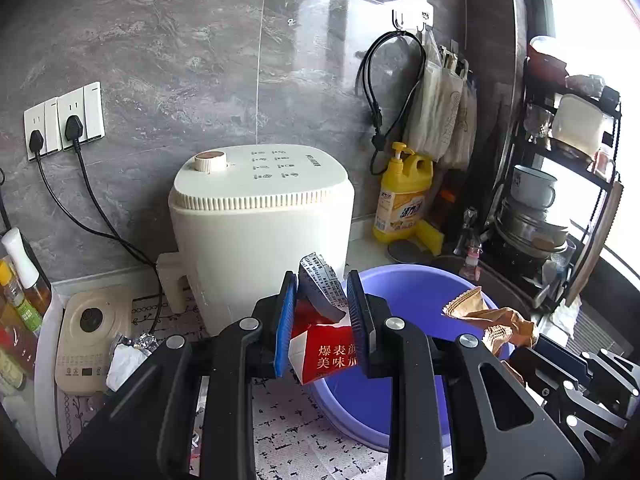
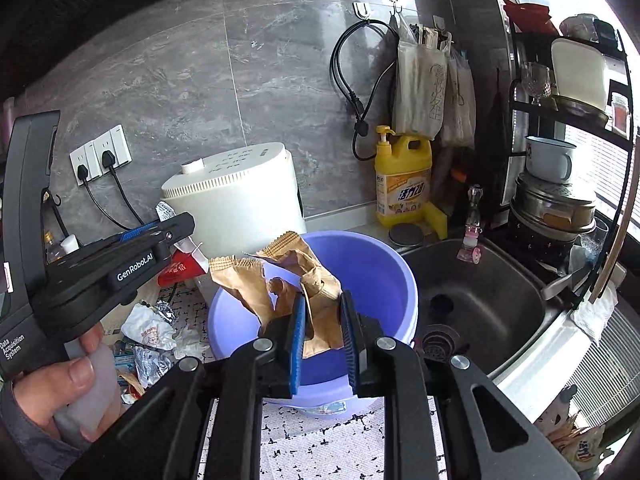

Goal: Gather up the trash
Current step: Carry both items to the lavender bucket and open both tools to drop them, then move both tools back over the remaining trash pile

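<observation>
My left gripper (image 1: 322, 284) is shut on a red and white snack wrapper (image 1: 324, 348) with a printed silver flap, held above the left rim of the purple basin (image 1: 412, 292). My right gripper (image 2: 322, 304) is shut on a crumpled brown paper wrapper (image 2: 320, 292), held over the purple basin (image 2: 384, 272). That brown wrapper also shows in the left wrist view (image 1: 492, 320). The left gripper (image 2: 160, 232) appears at the left of the right wrist view, with the red wrapper (image 2: 180, 268) below it.
A cream appliance (image 1: 260, 224) stands behind the basin. More crumpled wrappers (image 2: 152, 332) lie on the patterned mat at the left. A sink (image 2: 480, 296), a yellow detergent bottle (image 2: 402, 184) and a dish rack (image 2: 560, 160) are to the right. A small scale (image 1: 92, 340) sits at the left.
</observation>
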A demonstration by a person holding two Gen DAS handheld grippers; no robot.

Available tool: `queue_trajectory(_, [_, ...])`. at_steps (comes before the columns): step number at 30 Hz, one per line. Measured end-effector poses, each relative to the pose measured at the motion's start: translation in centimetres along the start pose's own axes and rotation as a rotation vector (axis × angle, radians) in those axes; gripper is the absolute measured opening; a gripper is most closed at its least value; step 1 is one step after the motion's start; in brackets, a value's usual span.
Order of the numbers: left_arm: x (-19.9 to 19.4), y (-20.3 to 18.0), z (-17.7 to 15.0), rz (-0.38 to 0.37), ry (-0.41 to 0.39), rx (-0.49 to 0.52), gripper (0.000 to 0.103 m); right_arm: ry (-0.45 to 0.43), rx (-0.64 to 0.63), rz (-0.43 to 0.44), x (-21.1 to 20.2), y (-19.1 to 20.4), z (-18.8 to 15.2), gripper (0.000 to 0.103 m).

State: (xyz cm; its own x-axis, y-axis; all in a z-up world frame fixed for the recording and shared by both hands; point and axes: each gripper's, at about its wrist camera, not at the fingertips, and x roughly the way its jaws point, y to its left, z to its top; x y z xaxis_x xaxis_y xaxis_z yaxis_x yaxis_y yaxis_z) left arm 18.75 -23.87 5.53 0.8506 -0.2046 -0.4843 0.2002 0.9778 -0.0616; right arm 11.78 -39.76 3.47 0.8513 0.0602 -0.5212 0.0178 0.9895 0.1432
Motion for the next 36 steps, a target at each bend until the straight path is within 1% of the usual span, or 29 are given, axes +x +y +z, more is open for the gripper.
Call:
queue_trajectory(4, [1.3, -1.1, -0.2, -0.002, 0.019, 0.010, 0.026, 0.014, 0.026, -0.004, 0.7, -1.1, -0.2, 0.028])
queue_trajectory(14, [3.0, -3.2, -1.3, -0.022, 0.058, 0.022, 0.026, 0.036, 0.047, -0.032, 0.6, -2.7, -0.9, 0.031])
queue_trajectory(18, [2.9, -3.3, -1.7, -0.014, 0.071, 0.015, 0.028, 0.038, 0.049, -0.051, 0.3, -2.8, -1.3, 0.035])
queue_trajectory(19, [2.8, -3.2, -1.8, -0.014, 0.074, 0.014, 0.034, 0.040, 0.050, -0.054, 0.2, -2.7, -1.3, 0.036])
queue_trajectory(20, [2.5, -2.9, -1.9, -0.017, 0.070, 0.011, 0.037, 0.042, 0.051, -0.054, 0.2, -2.6, -1.4, 0.037])
queue_trajectory(22, [1.8, -2.4, -2.0, -0.009, 0.054, 0.006, 0.049, 0.045, 0.047, -0.051, 0.2, -2.3, -1.5, 0.039])
queue_trajectory(23, [1.4, -2.0, -2.1, -0.002, 0.049, 0.000, 0.053, 0.044, 0.042, -0.049, 0.1, -2.0, -1.6, 0.039])
queue_trajectory(25, [0.7, -1.0, -2.2, 0.016, 0.040, -0.016, 0.065, 0.043, 0.033, -0.046, 0.1, -1.3, -1.7, 0.045])
queue_trajectory(26, [0.3, -0.4, -2.3, 0.028, 0.034, -0.025, 0.067, 0.042, 0.030, -0.044, 0.0, -0.9, -1.8, 0.046])
queue_trajectory(28, [-0.5, 0.8, -2.4, 0.057, 0.024, -0.038, 0.076, 0.040, 0.017, -0.038, 0.0, -0.1, -1.9, 0.050])
queue_trajectory(29, [-0.9, 1.4, -2.5, 0.072, 0.020, -0.042, 0.079, 0.038, 0.012, -0.035, -0.1, 0.4, -1.9, 0.052])
queue_trajectory(31, [-1.6, 2.7, -2.7, 0.100, 0.014, -0.049, 0.085, 0.034, 0.004, -0.030, 0.0, 1.3, -2.0, 0.059])
queue_trajectory(35, [-3.1, 5.3, -3.4, 0.152, 0.011, -0.070, 0.088, 0.023, -0.020, -0.010, 0.0, 3.5, -2.2, 0.068])
queue_trajectory(36, [-3.5, 5.9, -3.7, 0.174, 0.012, -0.076, 0.088, 0.020, -0.025, -0.005, 0.0, 4.1, -2.3, 0.071])
